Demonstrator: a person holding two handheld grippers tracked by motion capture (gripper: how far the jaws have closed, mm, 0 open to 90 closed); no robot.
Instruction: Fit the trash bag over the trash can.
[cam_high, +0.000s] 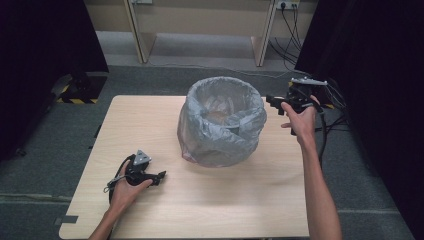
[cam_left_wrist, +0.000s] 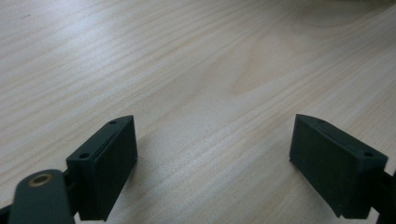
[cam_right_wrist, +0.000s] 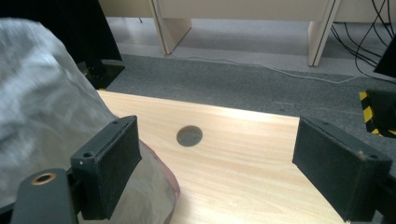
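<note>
1. Nearest, left gripper (cam_high: 159, 176) parked low on table (cam_high: 210, 200), jaws wide, empty.
2. Right gripper (cam_high: 272, 102) held beside bin's (cam_high: 220, 120) far right rim, jaws spread, gripping nothing.
3. Grey bag (cam_high: 200, 130) already draped over bin at table centre; probably tidying or tying left.

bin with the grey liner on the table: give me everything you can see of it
The bin is round, standing upright at the middle of the wooden table, toward the far edge. A crinkled, translucent grey plastic liner covers it, folded out over the rim and hanging loosely down the outside almost to the tabletop. A reddish edge shows at the base. The mouth is open; what lies inside is unclear. The right hand-held gripper hangs beside its right rim with open jaws, apparently not touching it.
</note>
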